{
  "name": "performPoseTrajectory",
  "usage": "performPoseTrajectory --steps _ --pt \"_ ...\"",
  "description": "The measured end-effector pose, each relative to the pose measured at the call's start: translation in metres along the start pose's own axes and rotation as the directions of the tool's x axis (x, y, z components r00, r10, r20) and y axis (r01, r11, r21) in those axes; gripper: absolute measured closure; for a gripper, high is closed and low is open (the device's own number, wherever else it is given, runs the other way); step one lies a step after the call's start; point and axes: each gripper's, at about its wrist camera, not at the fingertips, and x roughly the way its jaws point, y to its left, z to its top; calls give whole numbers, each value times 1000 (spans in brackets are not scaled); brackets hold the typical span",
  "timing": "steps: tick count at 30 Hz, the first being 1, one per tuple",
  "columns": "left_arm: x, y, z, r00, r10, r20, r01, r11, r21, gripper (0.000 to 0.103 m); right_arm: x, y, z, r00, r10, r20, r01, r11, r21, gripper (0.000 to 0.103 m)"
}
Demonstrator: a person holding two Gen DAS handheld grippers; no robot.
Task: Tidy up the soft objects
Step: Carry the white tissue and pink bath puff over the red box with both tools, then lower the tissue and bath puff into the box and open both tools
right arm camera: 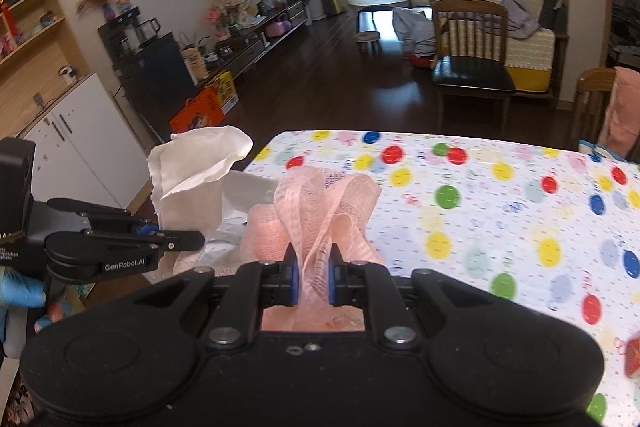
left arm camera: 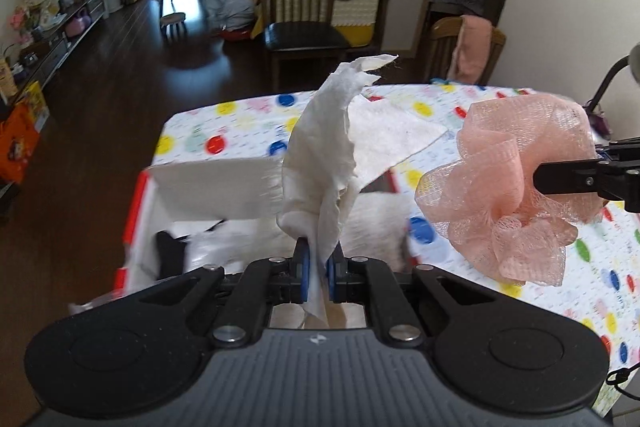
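Tissue-like white cloth (left arm camera: 320, 163) was pinched between the blue pads of the left gripper (left arm camera: 318, 267), jaws nearly together on it, with the loose end sticking up above the fingers. Pink mesh bath puff (left arm camera: 516, 187) was the other soft thing, clamped in the right gripper (right arm camera: 313, 281), jaws narrow and squeezing a fold of the netting, and it hung in the air just right of the cloth without touching it. Below the left gripper sat a white box with red edges (left arm camera: 140, 195), open on top, with some blurry white stuff and something dark inside, can't tell what exactly. It was right at the near left corner of the table (right arm camera: 500, 195), which had a white cover with coloured dots. From the right wrist view most of that tabletop looked bare, so lots of space to the right and ahead. Past the far edge stood a wooden chair (left arm camera: 298, 15) on dark floor, well apart from the table.
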Motion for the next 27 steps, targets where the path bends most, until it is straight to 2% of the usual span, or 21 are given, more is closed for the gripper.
performPoseTrajectory --steps 8,12,17,19,27 --pt "6 50 -5 992 106 -68 -105 994 28 94 39 49 2 999 25 -39 -27 999 -47 91" --pt "17 69 -4 978 179 -104 -172 982 72 94 56 66 0 998 24 -57 -27 998 -62 91" --pt "40 77 -7 950 277 -147 -252 953 168 94 77 77 -3 996 8 -86 -14 998 -67 91" --pt "49 78 -8 945 283 -165 -253 950 183 94 85 81 -6 995 -4 -96 -3 997 -73 91" --pt "76 66 -17 944 257 -209 -215 955 204 94 110 84 -19 988 -63 -139 52 995 -83 86"
